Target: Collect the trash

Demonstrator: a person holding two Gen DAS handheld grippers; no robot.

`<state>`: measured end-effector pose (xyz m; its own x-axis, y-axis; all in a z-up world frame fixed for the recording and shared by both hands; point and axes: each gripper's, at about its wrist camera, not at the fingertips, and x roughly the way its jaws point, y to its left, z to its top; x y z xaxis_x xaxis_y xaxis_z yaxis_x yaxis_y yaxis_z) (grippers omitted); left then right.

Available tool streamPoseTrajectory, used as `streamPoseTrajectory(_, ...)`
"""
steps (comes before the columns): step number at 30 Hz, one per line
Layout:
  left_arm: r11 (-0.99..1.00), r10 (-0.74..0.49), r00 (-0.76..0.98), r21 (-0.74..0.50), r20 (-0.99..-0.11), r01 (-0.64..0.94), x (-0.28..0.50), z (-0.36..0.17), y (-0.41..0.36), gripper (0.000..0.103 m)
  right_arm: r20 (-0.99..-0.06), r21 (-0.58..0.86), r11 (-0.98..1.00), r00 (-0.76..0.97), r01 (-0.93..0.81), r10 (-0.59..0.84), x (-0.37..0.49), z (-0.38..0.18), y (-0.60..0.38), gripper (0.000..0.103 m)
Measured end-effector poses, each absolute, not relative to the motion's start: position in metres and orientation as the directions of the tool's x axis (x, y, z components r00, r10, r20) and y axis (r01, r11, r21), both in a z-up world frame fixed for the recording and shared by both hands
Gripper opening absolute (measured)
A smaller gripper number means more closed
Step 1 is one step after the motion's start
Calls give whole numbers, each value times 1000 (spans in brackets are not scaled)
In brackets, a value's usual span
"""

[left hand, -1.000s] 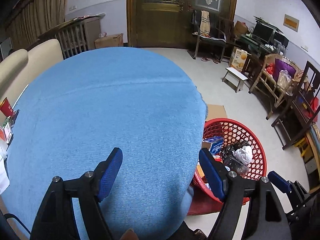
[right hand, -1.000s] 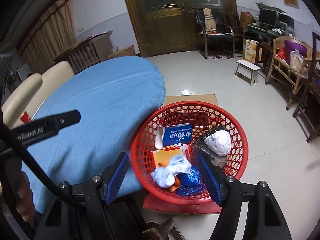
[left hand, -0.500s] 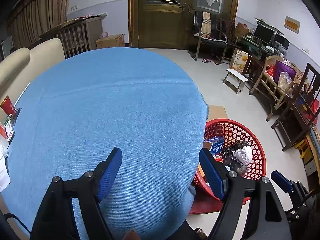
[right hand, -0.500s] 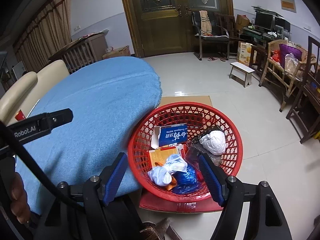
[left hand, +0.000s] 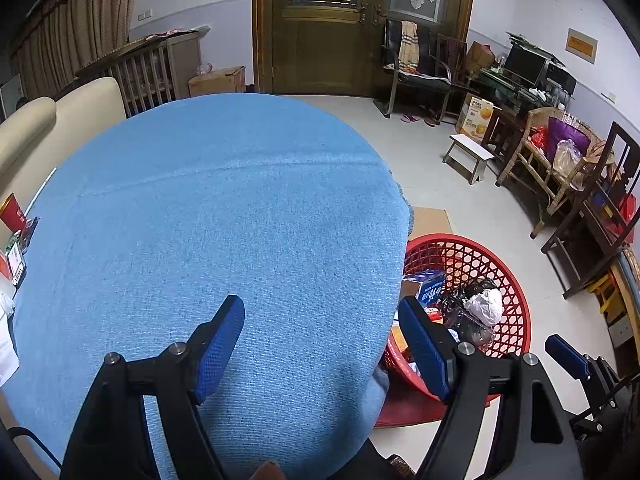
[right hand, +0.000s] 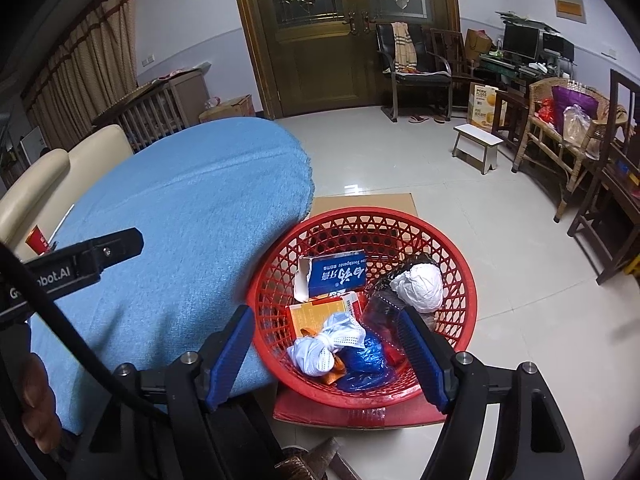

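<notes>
A red mesh basket [right hand: 460,264] stands on the floor beside the blue-clothed table [right hand: 180,208]; it also shows in the left wrist view [left hand: 516,280]. It holds a blue toothpaste box [right hand: 338,276], an orange carton [right hand: 316,314], a white knotted bag [right hand: 326,346], a blue wrapper [right hand: 366,356] and a white wad [right hand: 420,286]. My right gripper [right hand: 328,356] is open and empty above the basket's near side. My left gripper [left hand: 320,344] is open and empty over the table's near right edge.
A red cup [left hand: 12,212] and small cards [left hand: 16,256] sit at the table's left edge. Flat cardboard [right hand: 364,200] lies under the basket. A white stool [right hand: 478,146], chairs [right hand: 412,68] and wicker furniture [right hand: 560,132] stand across the tiled floor. A cream sofa [left hand: 48,120] is behind the table.
Both grippers have risen and drawn back slightly, so the basket and table look a little farther. Both stay open and empty.
</notes>
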<state>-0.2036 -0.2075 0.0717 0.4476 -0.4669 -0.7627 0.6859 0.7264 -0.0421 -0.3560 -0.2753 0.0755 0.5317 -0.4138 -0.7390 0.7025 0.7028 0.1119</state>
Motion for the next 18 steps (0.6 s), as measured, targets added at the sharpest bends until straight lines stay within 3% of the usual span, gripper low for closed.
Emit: streamPoseTrajectory(18,700,-474,435,-28,-766,714,-209,70,-214,80,-741,104,690,519,716,-426,-359,75,-280,77)
